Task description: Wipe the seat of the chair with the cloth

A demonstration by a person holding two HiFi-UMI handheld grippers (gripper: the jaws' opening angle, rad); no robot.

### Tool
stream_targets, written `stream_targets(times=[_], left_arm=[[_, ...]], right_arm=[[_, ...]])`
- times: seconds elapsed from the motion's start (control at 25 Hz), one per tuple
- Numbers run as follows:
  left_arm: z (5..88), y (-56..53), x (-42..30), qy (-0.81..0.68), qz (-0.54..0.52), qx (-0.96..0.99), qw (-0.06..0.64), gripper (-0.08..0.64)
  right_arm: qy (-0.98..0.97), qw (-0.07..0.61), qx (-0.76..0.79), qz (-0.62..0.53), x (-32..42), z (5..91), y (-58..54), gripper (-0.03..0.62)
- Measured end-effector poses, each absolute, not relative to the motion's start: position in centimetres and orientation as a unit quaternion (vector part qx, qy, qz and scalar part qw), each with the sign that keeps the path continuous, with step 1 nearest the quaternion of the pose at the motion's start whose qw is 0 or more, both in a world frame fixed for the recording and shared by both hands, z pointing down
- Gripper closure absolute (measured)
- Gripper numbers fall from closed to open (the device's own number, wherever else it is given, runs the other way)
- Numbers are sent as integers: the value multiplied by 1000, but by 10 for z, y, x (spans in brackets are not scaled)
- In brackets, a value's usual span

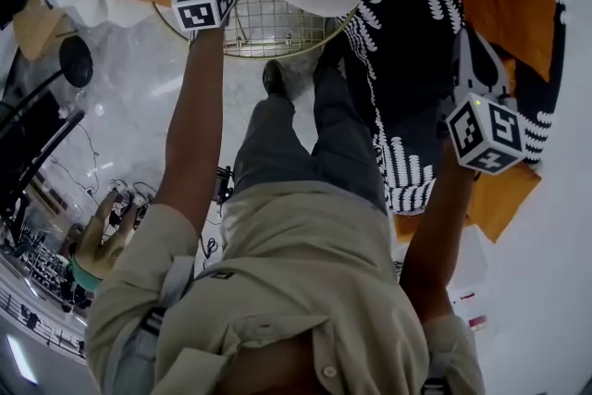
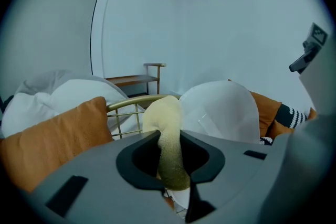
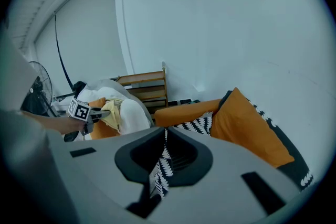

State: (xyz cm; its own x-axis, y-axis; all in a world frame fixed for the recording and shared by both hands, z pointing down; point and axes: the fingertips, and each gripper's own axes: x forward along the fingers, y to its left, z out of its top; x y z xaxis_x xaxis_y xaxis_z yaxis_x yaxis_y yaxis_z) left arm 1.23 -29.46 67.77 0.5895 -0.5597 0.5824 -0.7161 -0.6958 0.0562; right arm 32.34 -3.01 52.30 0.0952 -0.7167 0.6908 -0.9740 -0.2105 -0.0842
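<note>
L gripper (image 2: 173, 182) clamps cloth (image 2: 166, 122), lengthwise approx. along jaws.

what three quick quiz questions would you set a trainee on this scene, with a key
1. Multiple choice: what is the left gripper shut on? A) the yellow cloth B) a sponge C) nothing
2. True or false: the right gripper is open and empty.
3. Fill in: the chair has a wire-grid seat with a ____-coloured rim.
Key: 1 A. 2 False; it is shut on black-and-white patterned fabric. 3 Gold.
</note>
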Motion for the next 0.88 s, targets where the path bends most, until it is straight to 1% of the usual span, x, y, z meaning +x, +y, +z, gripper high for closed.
stream_targets(times=[0.12,0.24,0.4,0.6,0.76,0.88], left_arm=[[682,-291,17,-359,269,881,150,476],[685,-275,41,-340,269,888,155,476],[696,-234,101,-279,268,905,178,476],[696,-131,207,-147,256,932,211,476],[693,-90,237,-109,259,937,209,476],[694,-83,258,-112,247,938,217,476]], right_arm=[[-594,204,712,315,321,525,-31,565],[-592,203,713,316,327,526,-23,565],[-583,201,719,321,330,531,-16,565],[-573,211,724,321,337,530,-6,565],[-586,203,713,327,333,545,-13,565],[-585,212,712,324,348,546,-11,565]])
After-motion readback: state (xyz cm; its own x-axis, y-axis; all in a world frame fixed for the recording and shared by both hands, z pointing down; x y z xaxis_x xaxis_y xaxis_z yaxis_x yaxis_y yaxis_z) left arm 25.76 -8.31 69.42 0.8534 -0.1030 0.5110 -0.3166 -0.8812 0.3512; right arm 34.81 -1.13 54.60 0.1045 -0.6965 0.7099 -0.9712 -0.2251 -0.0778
